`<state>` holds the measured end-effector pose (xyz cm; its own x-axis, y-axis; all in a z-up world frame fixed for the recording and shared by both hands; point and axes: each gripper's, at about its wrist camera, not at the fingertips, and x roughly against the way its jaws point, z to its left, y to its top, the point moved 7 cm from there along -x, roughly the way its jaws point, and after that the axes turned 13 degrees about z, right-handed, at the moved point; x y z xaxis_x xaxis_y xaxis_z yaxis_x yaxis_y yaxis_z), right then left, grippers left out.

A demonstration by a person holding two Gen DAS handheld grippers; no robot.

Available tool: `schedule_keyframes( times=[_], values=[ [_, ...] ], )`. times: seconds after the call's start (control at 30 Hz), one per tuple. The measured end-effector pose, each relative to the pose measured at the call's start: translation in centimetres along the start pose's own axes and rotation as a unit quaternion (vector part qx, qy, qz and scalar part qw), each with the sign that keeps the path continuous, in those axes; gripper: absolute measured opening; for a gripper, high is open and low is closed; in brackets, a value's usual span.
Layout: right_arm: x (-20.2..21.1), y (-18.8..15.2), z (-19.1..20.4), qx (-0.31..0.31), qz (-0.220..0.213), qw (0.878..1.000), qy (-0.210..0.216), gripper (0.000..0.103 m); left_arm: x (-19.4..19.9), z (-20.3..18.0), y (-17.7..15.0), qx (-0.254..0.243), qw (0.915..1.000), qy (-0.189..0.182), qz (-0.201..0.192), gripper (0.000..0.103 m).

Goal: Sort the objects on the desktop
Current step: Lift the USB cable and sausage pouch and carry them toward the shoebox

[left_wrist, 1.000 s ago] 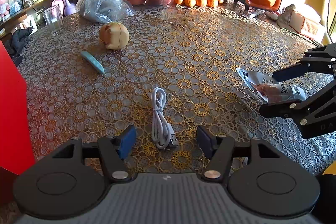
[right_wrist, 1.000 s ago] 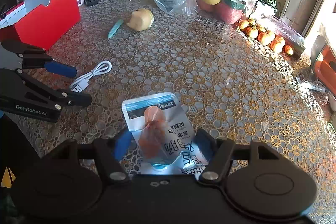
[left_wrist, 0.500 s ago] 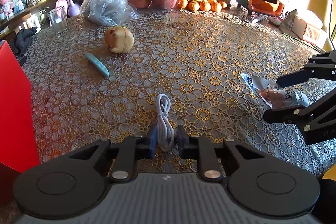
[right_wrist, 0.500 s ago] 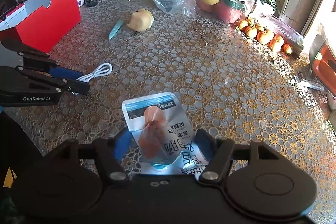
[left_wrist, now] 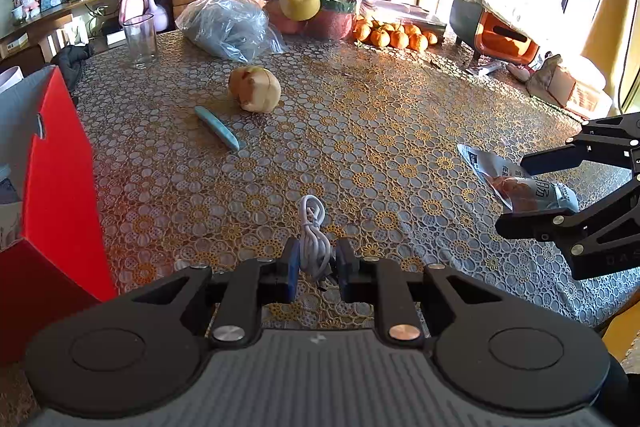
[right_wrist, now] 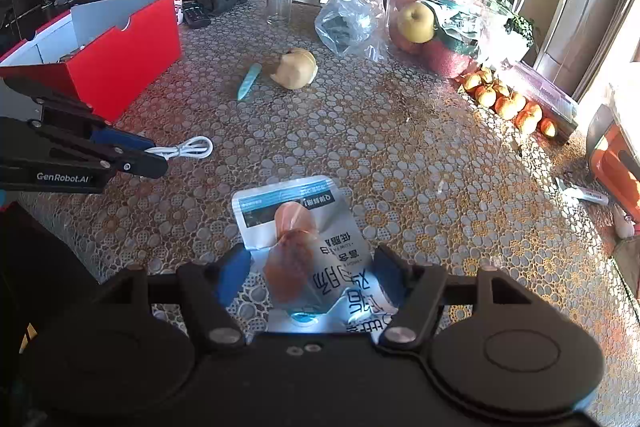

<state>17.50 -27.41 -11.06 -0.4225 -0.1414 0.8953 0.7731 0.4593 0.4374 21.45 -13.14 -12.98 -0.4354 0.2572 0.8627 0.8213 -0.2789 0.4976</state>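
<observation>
A surface (left_wrist: 400, 131) covered in a lace-patterned cloth holds scattered household things. The left gripper (left_wrist: 318, 265) has its blue fingers (left_wrist: 291, 269) drawn narrow, pinching one end of a coiled white cable (left_wrist: 314, 227); the rest of the coil stretches away from the fingers over the cloth. To the right of the cable, the right gripper (right_wrist: 310, 273) has its fingers set moderately wide on either side of a snack packet (right_wrist: 304, 227), pressing its edges. Beyond the cable lie a light blue pen-shaped object (left_wrist: 217, 128) and, just past that, a small tan toy (left_wrist: 255, 94). A red box (left_wrist: 60, 187), open at the top, stands left of the cable. Farther back from the cable are a drinking glass (left_wrist: 140, 41), a crumpled clear plastic bag (left_wrist: 228, 27), a clear fruit bowl (left_wrist: 312, 1) and a row of tangerines (left_wrist: 394, 35).
</observation>
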Motion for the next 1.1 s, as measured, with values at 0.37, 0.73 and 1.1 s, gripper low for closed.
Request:
schedule_keyframes(
  times=[0.37,0.73,1.1],
  values=[
    [2.6,1.9,3.6,0.034,-0.008,0.999,0.007,0.068,5.3,1.5,-0.8,0.007,0.9994,-0.012,-0.031,0.018],
    [5.7,5.7,9.0,0.098,-0.031,0.995,0.017,0.068,11.7,5.7,-0.9,0.007,0.9971,0.009,-0.076,0.018],
    [7.0,10.5,15.1,0.163,-0.052,0.985,0.029,0.068,15.5,11.3,-2.4,0.028,0.9949,0.037,-0.090,0.018]
  ],
)
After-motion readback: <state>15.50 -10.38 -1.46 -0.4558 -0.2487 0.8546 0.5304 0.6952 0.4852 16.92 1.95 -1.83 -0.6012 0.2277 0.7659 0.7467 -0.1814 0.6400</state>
